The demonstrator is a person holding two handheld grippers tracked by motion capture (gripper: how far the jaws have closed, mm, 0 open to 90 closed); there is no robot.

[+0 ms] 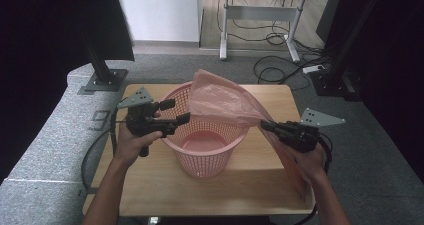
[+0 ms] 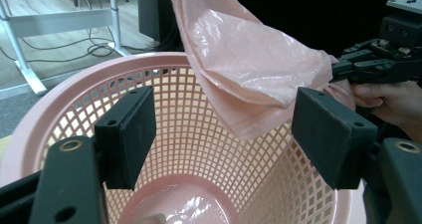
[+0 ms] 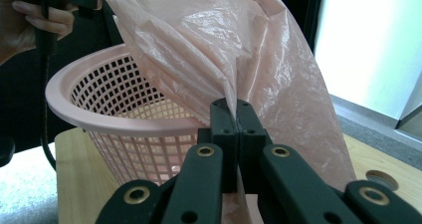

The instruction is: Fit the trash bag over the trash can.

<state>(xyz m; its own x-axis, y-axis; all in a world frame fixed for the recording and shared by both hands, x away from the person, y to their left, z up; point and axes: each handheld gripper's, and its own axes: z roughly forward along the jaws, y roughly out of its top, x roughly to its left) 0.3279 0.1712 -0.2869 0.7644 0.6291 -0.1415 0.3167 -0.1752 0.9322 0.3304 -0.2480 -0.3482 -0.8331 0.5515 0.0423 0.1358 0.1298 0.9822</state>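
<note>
A pink mesh basket [image 1: 205, 152] stands upright in the middle of the wooden table. A thin pink plastic bag [image 1: 225, 102] rises over the basket's far rim and stretches down to the right. My right gripper [image 1: 264, 126] is shut on a pinched edge of the bag, and the rest hangs past it toward the table's right edge. In the right gripper view the jaws [image 3: 236, 109] meet on the bag [image 3: 214, 45] just in front of the basket [image 3: 99, 117]. My left gripper [image 1: 176, 111] hovers open at the basket's left rim. Its pads [image 2: 127, 134] press on nothing, with the basket [image 2: 50, 114] and bag [image 2: 249, 69] beyond.
The table [image 1: 150, 185] has bare wood in front of and left of the basket. A grey padded surface [image 1: 45, 145] lies to the left. Black stand bases [image 1: 105, 80] sit behind the table, and a desk frame with cables [image 1: 270, 35] stands on the floor beyond.
</note>
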